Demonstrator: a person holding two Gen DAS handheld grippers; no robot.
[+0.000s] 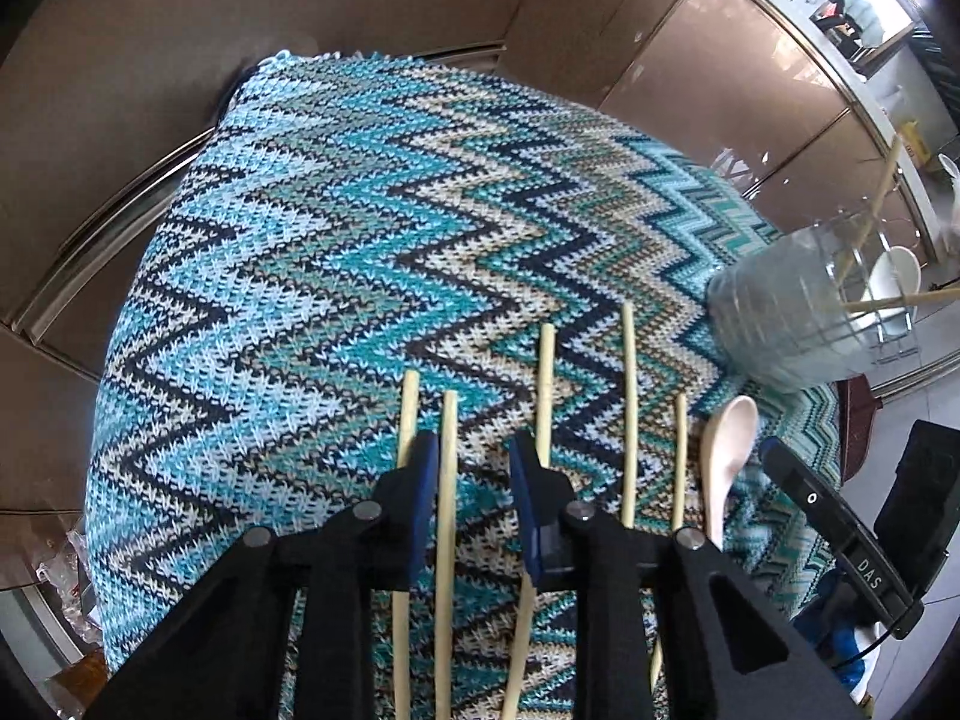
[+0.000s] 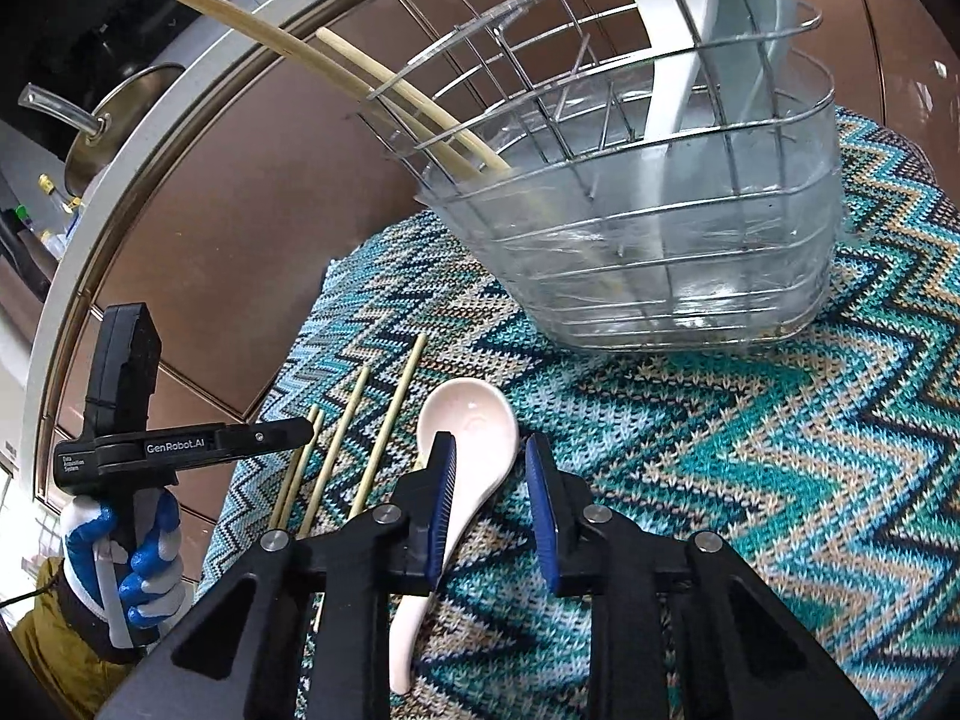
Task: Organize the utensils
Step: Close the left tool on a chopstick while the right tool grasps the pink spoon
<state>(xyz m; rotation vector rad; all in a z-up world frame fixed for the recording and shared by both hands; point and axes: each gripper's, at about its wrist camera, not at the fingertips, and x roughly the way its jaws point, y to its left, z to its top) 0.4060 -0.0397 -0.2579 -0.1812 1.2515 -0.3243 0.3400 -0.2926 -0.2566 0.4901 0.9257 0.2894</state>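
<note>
A: Chopstick position?
B: One chopstick (image 1: pixel 447 480) lies between the left gripper (image 1: pixel 474 480) fingers, flat on the cloth (image 1: pixel 300 240); others lie alongside.
A: Right gripper (image 2: pixel 489 480)?
B: Fingers apart, holding nothing; spoon (image 2: pixel 474 438) lies under its left finger. Basket (image 2: pixel 660 252) stands ahead, near the cloth's far edge.

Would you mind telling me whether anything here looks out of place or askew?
Nothing looks damaged or spilled. The clear basket stands upright on the zigzag cloth, holding two chopsticks. The loose chopsticks and pink spoon simply await sorting.
</note>
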